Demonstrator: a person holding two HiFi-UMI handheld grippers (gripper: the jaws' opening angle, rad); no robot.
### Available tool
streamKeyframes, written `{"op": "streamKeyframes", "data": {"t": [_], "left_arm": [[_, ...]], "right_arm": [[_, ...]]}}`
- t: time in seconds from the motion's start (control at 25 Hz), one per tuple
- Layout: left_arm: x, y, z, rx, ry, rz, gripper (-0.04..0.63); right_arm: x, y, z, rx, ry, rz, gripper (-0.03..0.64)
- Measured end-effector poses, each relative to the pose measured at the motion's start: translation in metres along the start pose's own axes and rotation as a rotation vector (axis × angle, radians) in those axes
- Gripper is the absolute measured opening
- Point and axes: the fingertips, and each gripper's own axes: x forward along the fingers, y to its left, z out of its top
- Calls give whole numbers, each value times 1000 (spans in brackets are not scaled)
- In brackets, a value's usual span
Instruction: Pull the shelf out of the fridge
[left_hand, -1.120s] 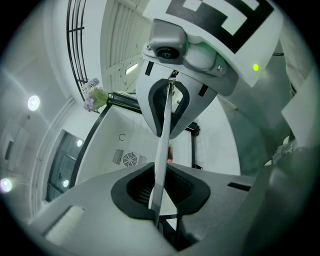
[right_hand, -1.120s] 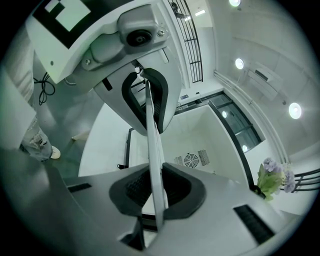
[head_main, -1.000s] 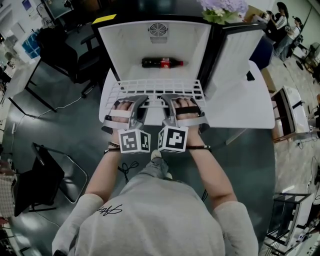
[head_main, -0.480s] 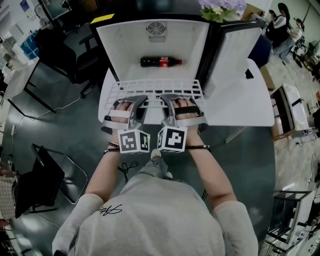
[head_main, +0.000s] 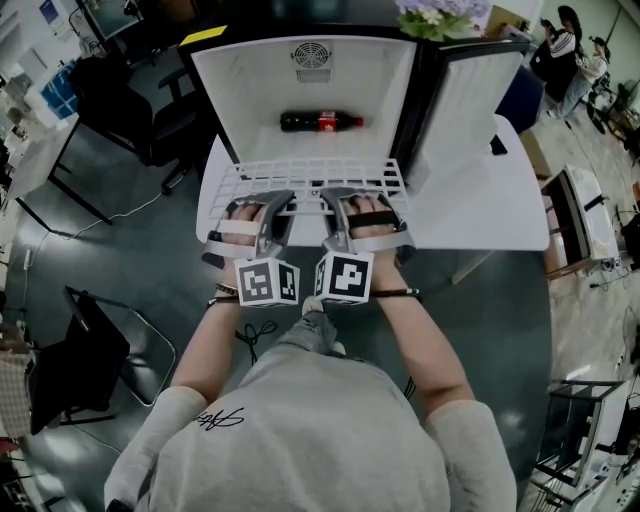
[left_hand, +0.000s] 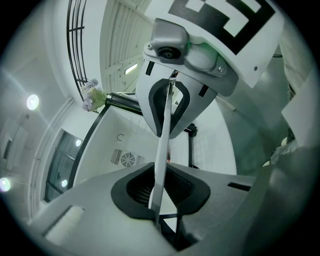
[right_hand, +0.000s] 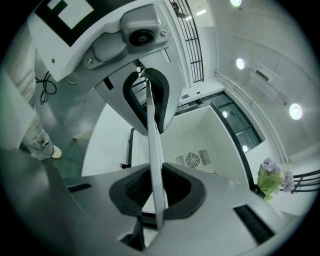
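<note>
A white wire shelf (head_main: 315, 175) sticks partly out of the open small fridge (head_main: 230, 100), over the white table (head_main: 480, 215). My left gripper (head_main: 278, 203) and right gripper (head_main: 335, 203) sit side by side at the shelf's front edge, both shut on it. In the left gripper view the shelf's white front bar (left_hand: 161, 150) runs between the jaws of the left gripper (left_hand: 162, 167), pressed by the dark pads. The right gripper view shows the same bar (right_hand: 155, 165) clamped in the right gripper (right_hand: 156, 150). A cola bottle (head_main: 320, 122) lies on the fridge floor behind the shelf.
The fridge door (head_main: 465, 110) stands open at the right. A fan vent (head_main: 312, 57) is on the fridge's back wall, and flowers (head_main: 440, 15) stand on top. A black chair (head_main: 75, 360) is at the lower left; people sit at desks at the far right.
</note>
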Motion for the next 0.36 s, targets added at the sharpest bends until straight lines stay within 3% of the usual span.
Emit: {"op": "streamKeyframes", "data": {"t": [0.36], "left_arm": [[2, -1, 1, -4, 2, 4, 44]], "right_arm": [[1, 0, -2, -4, -1, -1, 40]]}}
